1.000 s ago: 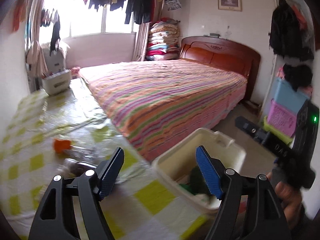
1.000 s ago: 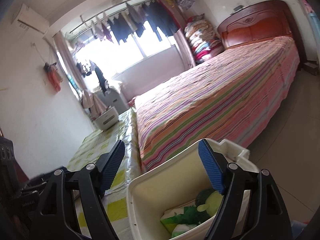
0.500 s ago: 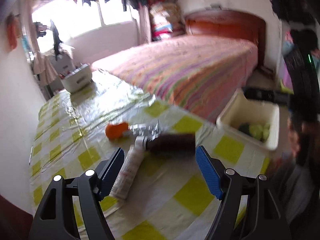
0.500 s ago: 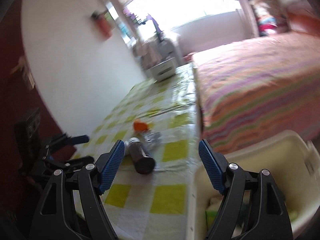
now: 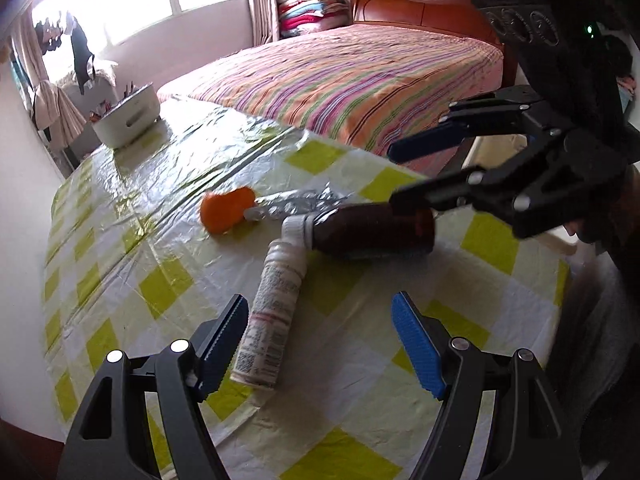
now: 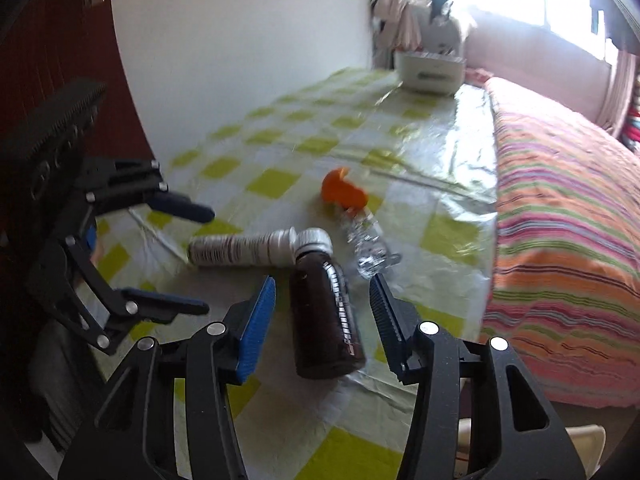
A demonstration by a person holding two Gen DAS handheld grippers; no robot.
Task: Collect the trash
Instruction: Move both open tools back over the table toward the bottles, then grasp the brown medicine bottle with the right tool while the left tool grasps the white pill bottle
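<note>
On the yellow-checked table [image 5: 120,264] lie a brown bottle [image 5: 372,232] [image 6: 326,304] with a white cap, a white labelled bottle [image 5: 272,312] [image 6: 240,250], an orange peel [image 5: 226,210] [image 6: 344,192] and a foil blister strip [image 5: 296,204] [image 6: 370,248]. My right gripper [image 6: 322,312] [image 5: 404,172] straddles the brown bottle; its jaws are closing, with a small gap still showing at each pad. My left gripper [image 5: 320,332] [image 6: 206,260] stands open over the white bottle's base, which lies against its left finger [image 5: 228,340].
A striped bed [image 5: 360,80] [image 6: 560,200] runs along the table's far side. A white box [image 5: 128,120] [image 6: 430,68] sits at the table's far end by the window. A corner of the white bin [image 6: 584,436] shows below the table edge.
Both views swung from the bin and bed onto the table. My right gripper left the bin, came over the brown bottle and narrowed its jaws. My left gripper moved in closer to the white bottle.
</note>
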